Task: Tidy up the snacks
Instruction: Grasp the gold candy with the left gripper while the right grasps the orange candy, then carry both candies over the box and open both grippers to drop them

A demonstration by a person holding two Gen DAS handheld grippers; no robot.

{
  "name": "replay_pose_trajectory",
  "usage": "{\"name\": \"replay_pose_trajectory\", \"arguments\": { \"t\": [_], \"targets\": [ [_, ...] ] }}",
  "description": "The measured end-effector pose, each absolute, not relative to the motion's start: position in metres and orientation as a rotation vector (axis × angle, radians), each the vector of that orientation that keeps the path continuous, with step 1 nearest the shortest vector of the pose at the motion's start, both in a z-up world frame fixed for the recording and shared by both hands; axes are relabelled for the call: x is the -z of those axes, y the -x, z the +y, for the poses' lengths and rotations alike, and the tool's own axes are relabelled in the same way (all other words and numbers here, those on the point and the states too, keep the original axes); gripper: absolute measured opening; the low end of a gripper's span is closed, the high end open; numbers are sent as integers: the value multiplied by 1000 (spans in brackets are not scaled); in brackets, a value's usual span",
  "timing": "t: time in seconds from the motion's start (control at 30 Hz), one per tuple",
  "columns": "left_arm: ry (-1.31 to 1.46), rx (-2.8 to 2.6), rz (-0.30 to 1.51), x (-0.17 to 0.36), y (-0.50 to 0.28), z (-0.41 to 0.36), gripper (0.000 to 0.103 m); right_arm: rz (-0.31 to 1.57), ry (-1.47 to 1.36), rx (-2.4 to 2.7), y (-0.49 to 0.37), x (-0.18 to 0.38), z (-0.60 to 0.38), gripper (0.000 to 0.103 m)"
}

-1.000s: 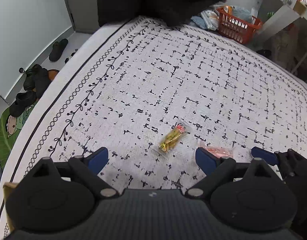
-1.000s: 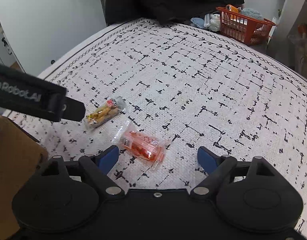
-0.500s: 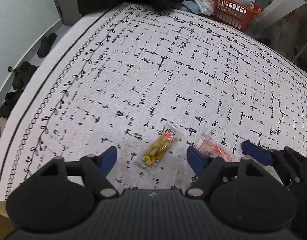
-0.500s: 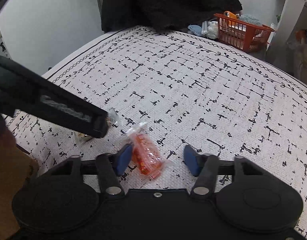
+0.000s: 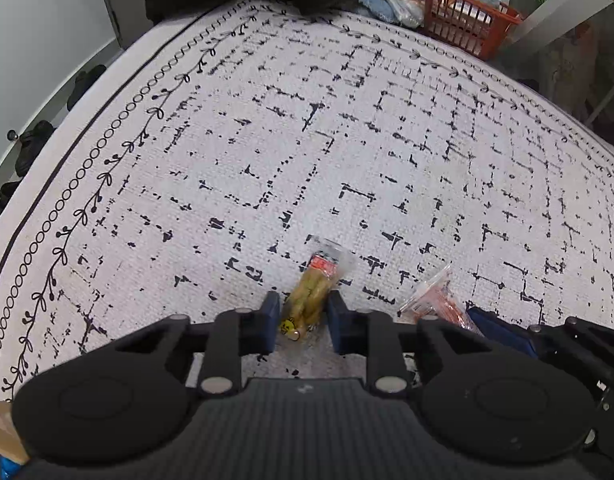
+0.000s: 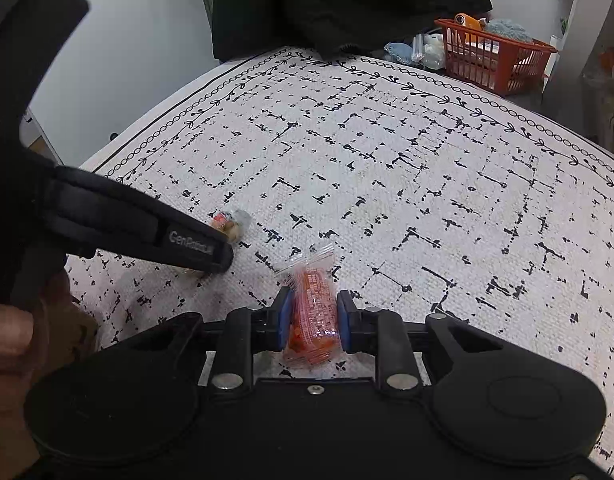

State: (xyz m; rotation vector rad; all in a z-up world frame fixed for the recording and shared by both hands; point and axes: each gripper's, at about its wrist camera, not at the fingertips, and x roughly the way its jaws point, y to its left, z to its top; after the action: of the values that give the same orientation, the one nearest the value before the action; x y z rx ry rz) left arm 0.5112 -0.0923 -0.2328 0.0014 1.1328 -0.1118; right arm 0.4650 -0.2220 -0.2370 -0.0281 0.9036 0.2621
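lower centre of the left view: the left gripper (image 5: 301, 316) pinches the yellow snack packet (image 5: 313, 290), its long axis running up-frame along the fingers. to its right, the right gripper (image 6: 313, 322) clamps the orange snack packet (image 6: 312, 316) likewise, both on the patterned rug (image 6: 427, 184). half a second ago both jaws stood wide.
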Motion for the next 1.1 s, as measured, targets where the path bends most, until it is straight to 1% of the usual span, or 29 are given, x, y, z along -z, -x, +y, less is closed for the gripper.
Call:
{"name": "replay_pose_trajectory", "arguments": {
  "t": [0.4, 0.5, 0.83, 1.1],
  "targets": [
    [57, 82, 1046, 177, -481, -68, 19, 870, -78, -343, -455, 209, -217, 23],
    [18, 40, 997, 159, -471, -61, 19, 854, -73, -367, -449, 199, -210, 23],
    [66, -50, 919, 108, -429, -25, 19, 789, -94, -465, -422, 159, -191, 23],
    [122, -117, 880, 82, -386, 3, 19, 736, -77, -537, -394, 132, -171, 23]
  ]
}}
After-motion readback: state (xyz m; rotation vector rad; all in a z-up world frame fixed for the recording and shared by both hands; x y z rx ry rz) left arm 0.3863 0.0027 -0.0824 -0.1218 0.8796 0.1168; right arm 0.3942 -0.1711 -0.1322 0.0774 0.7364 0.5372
